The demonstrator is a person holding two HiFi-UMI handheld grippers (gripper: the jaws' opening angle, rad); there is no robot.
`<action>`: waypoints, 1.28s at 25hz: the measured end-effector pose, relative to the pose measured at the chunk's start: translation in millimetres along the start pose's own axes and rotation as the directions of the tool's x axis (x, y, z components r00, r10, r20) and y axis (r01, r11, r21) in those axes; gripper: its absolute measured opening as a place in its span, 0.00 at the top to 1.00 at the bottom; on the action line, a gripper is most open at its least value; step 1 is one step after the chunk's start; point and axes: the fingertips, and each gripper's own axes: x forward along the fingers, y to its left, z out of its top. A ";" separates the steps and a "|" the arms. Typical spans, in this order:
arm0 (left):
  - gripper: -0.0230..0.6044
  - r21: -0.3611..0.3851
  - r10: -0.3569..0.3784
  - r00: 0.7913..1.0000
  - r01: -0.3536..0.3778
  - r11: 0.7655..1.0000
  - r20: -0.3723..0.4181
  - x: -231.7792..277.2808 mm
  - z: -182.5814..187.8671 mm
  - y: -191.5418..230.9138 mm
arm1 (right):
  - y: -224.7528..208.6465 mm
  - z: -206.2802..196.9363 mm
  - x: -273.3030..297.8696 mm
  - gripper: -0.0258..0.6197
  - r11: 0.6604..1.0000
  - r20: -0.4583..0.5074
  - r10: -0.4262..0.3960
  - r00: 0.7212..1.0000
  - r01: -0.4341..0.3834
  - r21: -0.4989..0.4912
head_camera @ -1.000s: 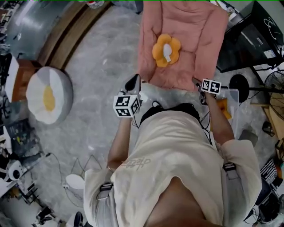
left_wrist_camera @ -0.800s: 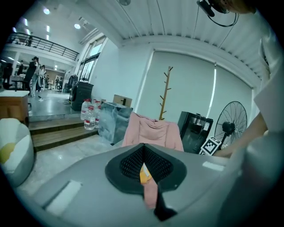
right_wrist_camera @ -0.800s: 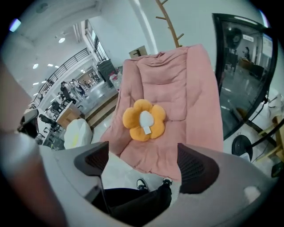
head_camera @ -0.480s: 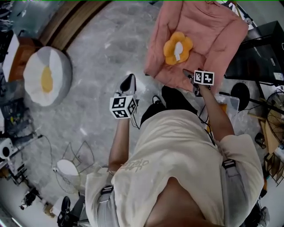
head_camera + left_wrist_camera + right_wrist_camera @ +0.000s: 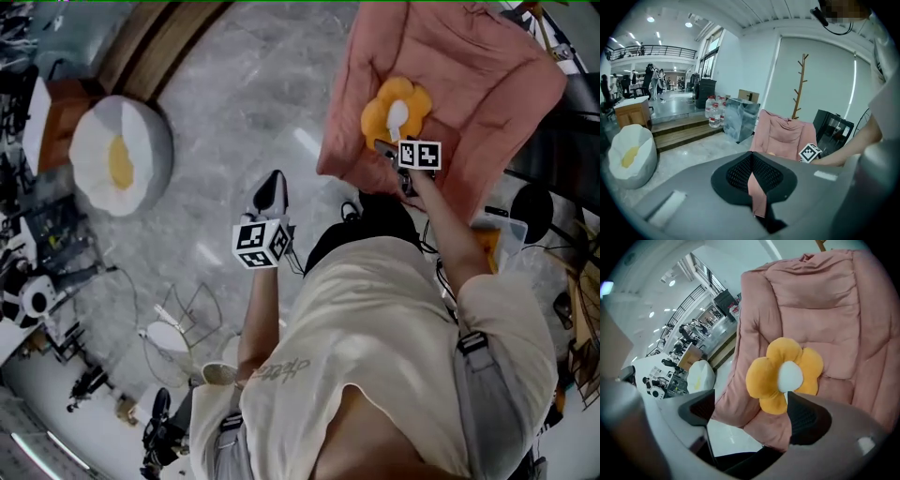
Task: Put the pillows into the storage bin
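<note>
**A:** Quick count check, how many pillows are there?

**B:** Two. One orange flower pillow is lying on the single pink chair at the far right. One white egg pillow is on the floor, way off to the far left. Two claws as well.

**A:** And the claws?

**B:** The right claw has its jaws wide apart and nothing pinched. The flower pillow is just past the tips, with its lower petals showing in the gap. The left claw has its jaws closed together on nothing. It hangs over bare floor nearer the person, well apart from both pillows.

**A:** What's different from a second ago?

**B:** Mostly the right claw. It was back at the near edge of the chair, and now it's reached farther in and sits right beside the flower pillow, jaws just as wide as before. The left one only drifted a bit. Both pillows are lying where they were.
</note>
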 end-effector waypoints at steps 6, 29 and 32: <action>0.94 -0.047 0.017 0.999 -0.019 0.999 -0.044 32.7 16.7 -2.4 | -2.6 27.4 41.9 0.21 0.996 -0.033 0.040 0.999 -0.037 0.085; 0.94 -0.109 0.089 0.985 -0.105 0.988 -0.146 57.4 10.9 12.9 | -28.1 38.5 130.8 0.21 0.948 -0.154 0.016 0.988 0.034 0.316; 0.94 -0.111 0.089 0.985 -0.106 0.988 -0.145 56.6 10.1 19.8 | -21.8 36.4 135.9 0.28 0.939 -0.155 0.063 0.986 -0.006 0.344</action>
